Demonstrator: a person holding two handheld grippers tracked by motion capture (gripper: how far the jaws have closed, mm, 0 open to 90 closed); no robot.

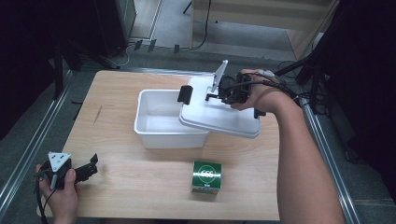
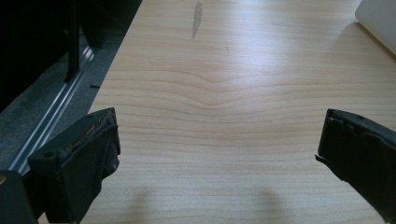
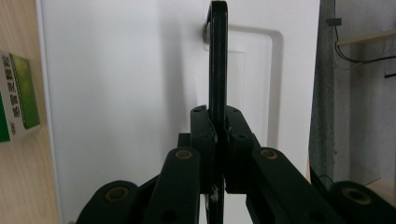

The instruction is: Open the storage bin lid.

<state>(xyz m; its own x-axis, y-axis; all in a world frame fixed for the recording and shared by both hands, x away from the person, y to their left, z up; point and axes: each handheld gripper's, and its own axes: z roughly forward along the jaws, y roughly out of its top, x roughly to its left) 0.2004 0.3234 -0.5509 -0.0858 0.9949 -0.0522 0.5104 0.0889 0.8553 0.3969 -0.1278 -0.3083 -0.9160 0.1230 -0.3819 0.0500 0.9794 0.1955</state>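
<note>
Green box (image 1: 206,177) (white oval logo, unreadable), lid (image 1: 219,116) clamped.

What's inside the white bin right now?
The uncovered left part of the bin looks empty, just bare white floor. The lid, held by its handle in the right tongs, hangs over the right part, so what lies beneath it is hidden.

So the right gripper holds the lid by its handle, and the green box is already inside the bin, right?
Not quite. The right gripper does hold the lid by its handle, but the green box sits on the table in front of the bin, as the high view shows.
</note>
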